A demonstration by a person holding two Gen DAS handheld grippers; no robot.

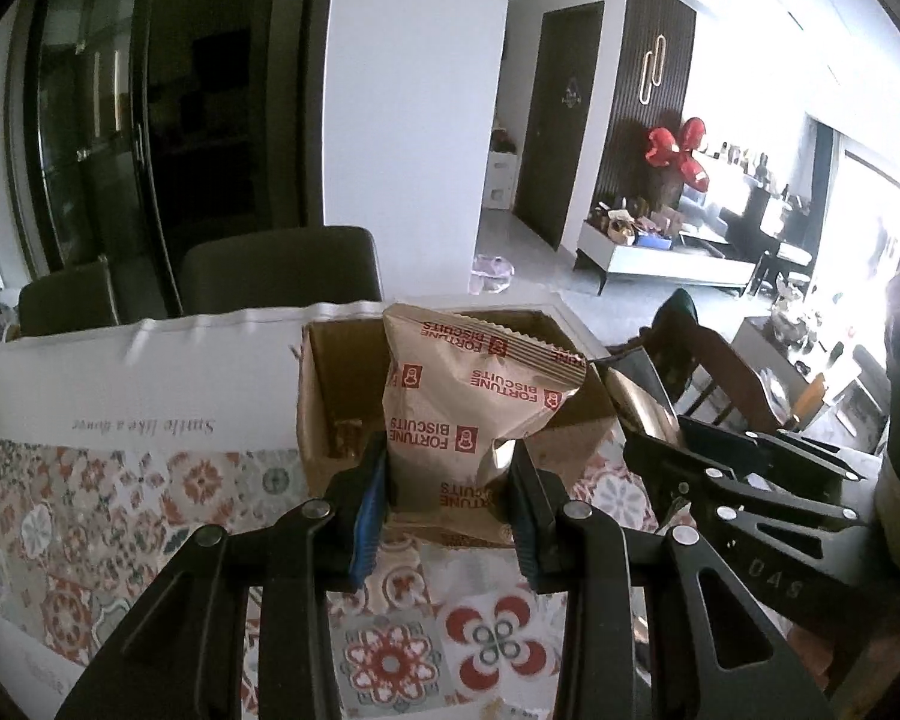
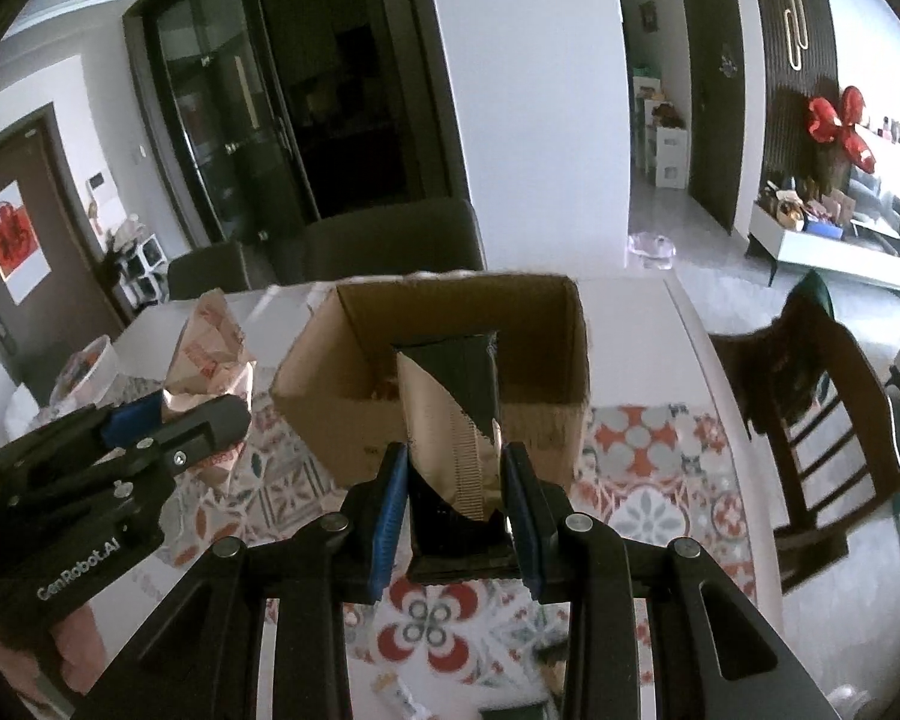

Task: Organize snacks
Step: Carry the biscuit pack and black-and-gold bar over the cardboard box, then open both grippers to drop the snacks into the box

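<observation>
Left to right across the tabletop (image 1: 150, 360), which carries a patterned cloth (image 1: 120, 498) under the work area. The left gripper (image 1: 450, 504) has its blue-padded fingers (image 1: 369, 504) closed on the lower part of a tan biscuit packet (image 1: 462, 408), held upright and clear of the cloth; the printing reads upside down, so the packet is gripped by what would be its top end. Just behind it stands an open cardboard box (image 1: 330, 384), the likely destination for the snacks. The right gripper (image 2: 453, 504) likewise has its fingers (image 2: 390, 504) closed on a dark packet with a tan flap (image 2: 450, 420), also upright and raised in front of the same box (image 2: 546, 360). Both packets are gripped low and held vertical, probably so that they can be lowered on end through the open top and stand side by side inside. The box interior is partly hidden; a few small items seem to lie at its bottom. Dark chairs (image 1: 276, 270) stand at the far edge of the tabletop.
</observation>
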